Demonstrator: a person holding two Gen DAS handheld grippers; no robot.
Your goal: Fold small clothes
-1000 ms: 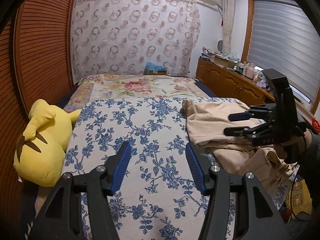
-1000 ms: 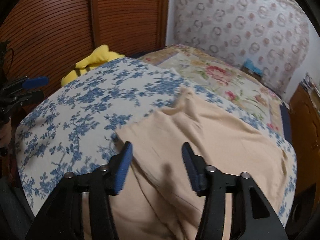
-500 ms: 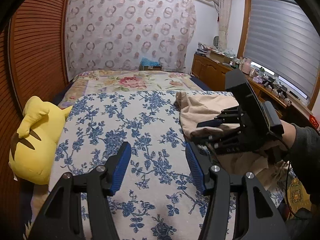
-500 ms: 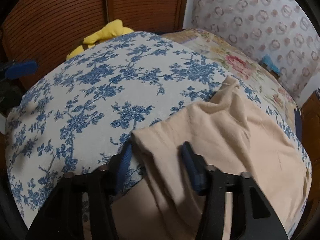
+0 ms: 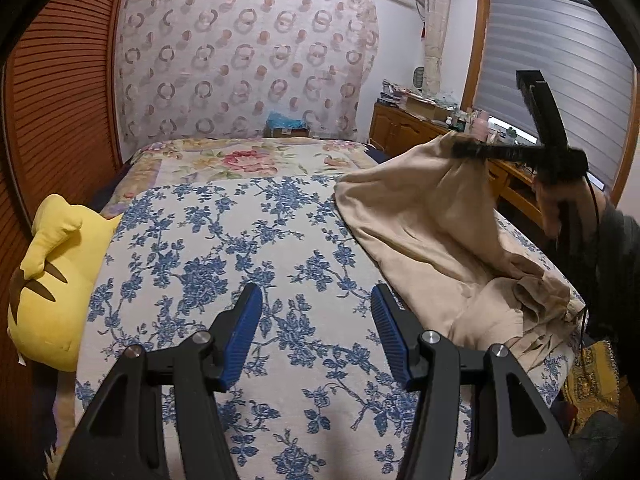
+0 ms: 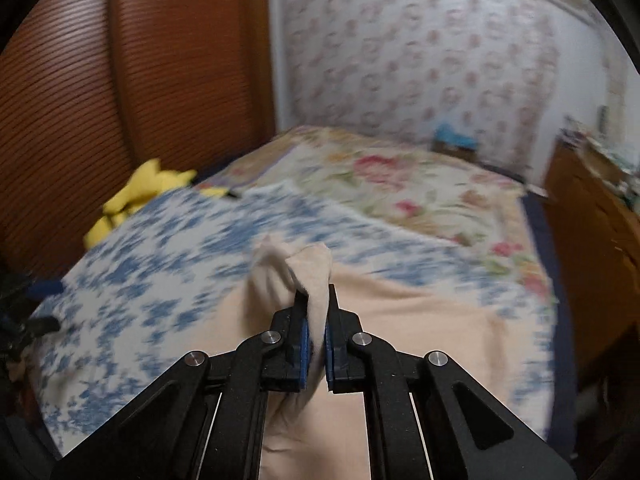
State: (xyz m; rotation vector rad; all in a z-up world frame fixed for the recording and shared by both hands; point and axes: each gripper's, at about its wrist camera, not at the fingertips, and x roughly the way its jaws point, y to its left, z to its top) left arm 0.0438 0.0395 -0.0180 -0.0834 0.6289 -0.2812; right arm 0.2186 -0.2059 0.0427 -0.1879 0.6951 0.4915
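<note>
Fabric pinched tight in your right gripper (image 6: 317, 312): lift the beige garment (image 5: 432, 216) clear, and bring your left gripper (image 5: 316, 320), jaws spread and empty, to a second edge.

Both wrist cameras are looking down along their claws, sharing the blue-flowered white bed (image 5: 224, 248) and, toward ten o'clock, the yellow plush toy (image 6: 136, 196).

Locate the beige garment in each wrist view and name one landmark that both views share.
Left wrist: beige garment at right, one corner lifted by the right gripper.
Right wrist: lower centre, a corner pinched between the right gripper's fingers.
Shared landmark: yellow plush toy.
</note>
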